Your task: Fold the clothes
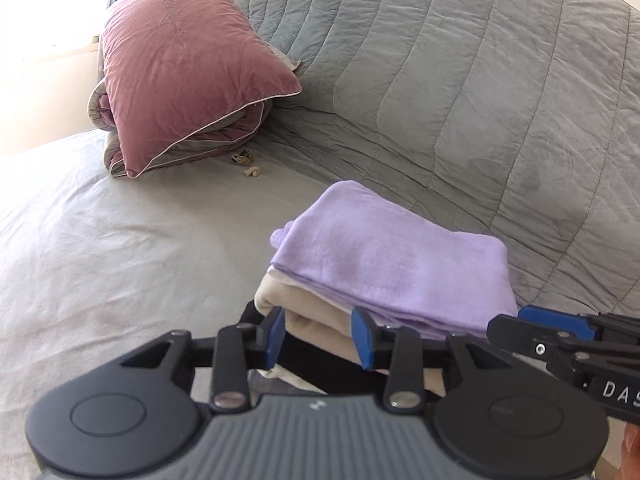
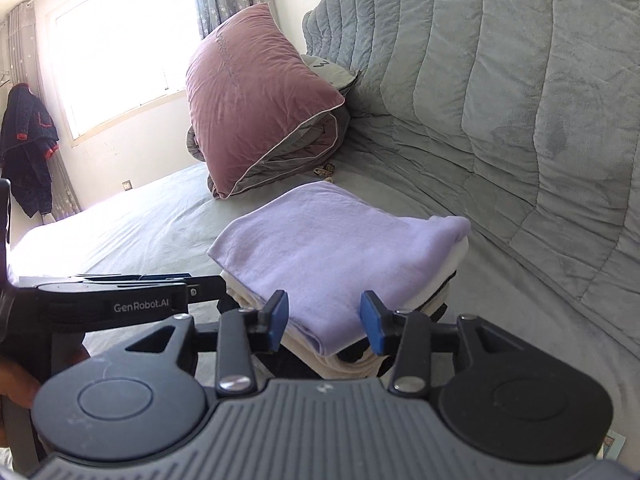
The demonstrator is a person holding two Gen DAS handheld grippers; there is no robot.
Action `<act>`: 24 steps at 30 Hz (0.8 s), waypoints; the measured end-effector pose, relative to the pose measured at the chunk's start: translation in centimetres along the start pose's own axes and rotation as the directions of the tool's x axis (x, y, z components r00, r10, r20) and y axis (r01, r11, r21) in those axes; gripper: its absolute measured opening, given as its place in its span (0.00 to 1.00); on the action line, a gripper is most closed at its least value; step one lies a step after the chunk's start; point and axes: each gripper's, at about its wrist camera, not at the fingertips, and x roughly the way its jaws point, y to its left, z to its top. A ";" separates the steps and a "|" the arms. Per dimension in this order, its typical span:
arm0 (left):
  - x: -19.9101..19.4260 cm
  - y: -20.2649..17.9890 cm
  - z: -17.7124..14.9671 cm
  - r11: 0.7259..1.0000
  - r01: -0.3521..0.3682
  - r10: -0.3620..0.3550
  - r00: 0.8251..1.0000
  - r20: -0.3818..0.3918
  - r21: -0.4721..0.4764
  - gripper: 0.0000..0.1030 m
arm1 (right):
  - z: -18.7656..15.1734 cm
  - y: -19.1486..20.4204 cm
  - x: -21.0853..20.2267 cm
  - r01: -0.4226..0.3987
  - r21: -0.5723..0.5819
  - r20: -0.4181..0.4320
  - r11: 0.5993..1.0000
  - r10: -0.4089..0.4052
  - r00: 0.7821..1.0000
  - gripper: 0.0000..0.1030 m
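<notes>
A stack of folded clothes lies on the bed: a lilac garment (image 1: 384, 252) (image 2: 328, 248) on top, cream (image 1: 316, 320) (image 2: 352, 360) and black (image 1: 320, 364) pieces beneath. My left gripper (image 1: 318, 338) is open, its blue pads either side of the stack's near left edge. My right gripper (image 2: 326, 322) is open at the stack's near edge, pads either side of the lilac fold. The right gripper also shows in the left wrist view (image 1: 568, 340); the left one shows in the right wrist view (image 2: 120, 296).
A folded mauve duvet (image 1: 188, 76) (image 2: 260, 100) stands at the far side of the bed (image 1: 100, 248). A quilted grey cover (image 1: 480, 100) (image 2: 520, 100) drapes on the right. Small tan scraps (image 1: 246, 164) lie by the duvet. A dark coat (image 2: 28, 148) hangs by the window.
</notes>
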 end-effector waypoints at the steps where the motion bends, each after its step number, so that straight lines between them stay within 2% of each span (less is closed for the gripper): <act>1: -0.6 -0.1 -0.2 1.000 -0.009 0.009 1.000 -0.006 -0.010 0.46 | -0.2 -0.1 -0.5 -0.007 0.003 -0.007 1.000 0.007 1.000 0.45; 3: -1.8 -0.5 -0.8 1.000 -0.028 0.028 1.000 -0.014 -0.012 0.55 | -0.5 -0.2 -1.4 -0.014 0.007 -0.019 1.000 0.014 1.000 0.50; 5: -2.6 -1.1 -1.4 0.998 -0.064 0.064 0.998 -0.022 -0.005 0.72 | -0.8 -0.3 -2.2 -0.004 0.000 -0.027 1.000 0.004 1.000 0.58; 9: -4.0 -2.1 -2.7 0.987 -0.160 0.160 0.987 -0.028 -0.004 0.89 | -1.2 -0.4 -3.5 0.009 -0.015 -0.029 1.000 -0.009 1.000 0.70; 11: -4.4 -2.5 -3.2 0.984 -0.179 0.179 0.983 -0.031 -0.005 1.00 | -1.4 -0.5 -3.9 0.003 -0.012 -0.034 1.000 -0.003 0.999 0.83; 14: -4.7 -3.1 -3.9 0.981 -0.196 0.196 0.979 -0.052 0.012 0.99 | -1.6 -0.6 -4.2 0.009 -0.011 -0.038 1.000 -0.009 0.999 0.98; 19: -4.0 -3.8 -3.8 0.979 -0.199 0.202 0.974 -0.107 0.031 0.99 | -1.4 -1.0 -4.6 0.051 0.008 -0.045 0.999 -0.051 0.998 1.00; 24: -3.0 -3.8 -3.7 0.975 -0.221 0.221 0.962 -0.159 0.017 1.00 | -1.5 -1.8 -3.6 0.070 0.057 -0.108 0.996 -0.064 0.992 1.00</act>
